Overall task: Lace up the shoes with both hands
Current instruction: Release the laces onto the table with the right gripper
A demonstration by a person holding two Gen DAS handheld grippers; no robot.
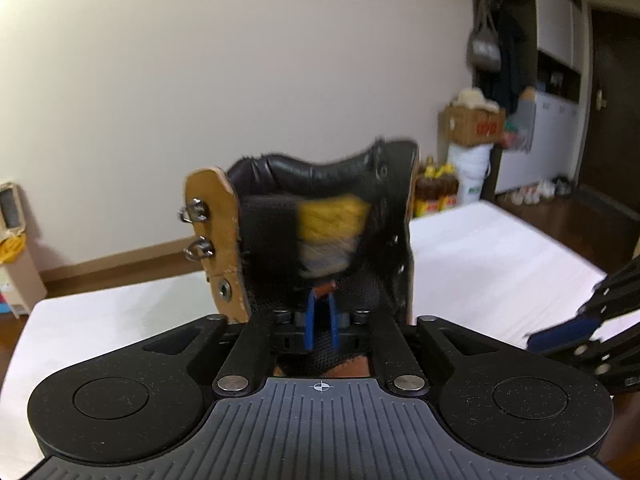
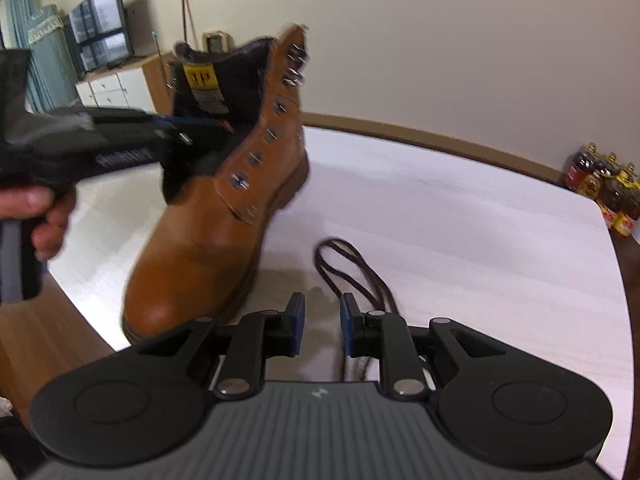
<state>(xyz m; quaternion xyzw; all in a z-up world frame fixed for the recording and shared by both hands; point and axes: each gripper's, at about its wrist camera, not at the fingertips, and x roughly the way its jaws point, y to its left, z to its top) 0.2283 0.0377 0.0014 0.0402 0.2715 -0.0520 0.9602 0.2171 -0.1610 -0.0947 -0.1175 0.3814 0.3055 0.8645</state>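
A tan leather boot [image 2: 200, 240] with metal eyelets and hooks stands on the white table [image 2: 460, 220], its opening blurred. My left gripper [image 1: 323, 300] reaches into the boot's open throat. Its blue pads stand close together on the brown edge of the black tongue [image 1: 324, 289]. In the right wrist view the same left gripper [image 2: 192, 124] comes in from the left, held by a hand [image 2: 44, 216]. A dark brown lace [image 2: 348, 268] lies loose on the table beside the boot. My right gripper [image 2: 322, 324] hovers open over the lace with nothing between its pads.
The table's curved edge [image 2: 80, 312] runs just left of the boot's toe, above the wooden floor. Oil bottles [image 2: 608, 188] stand on the floor at the far right. A cardboard box [image 1: 476, 124] and a white bucket [image 1: 472, 172] sit by the wall.
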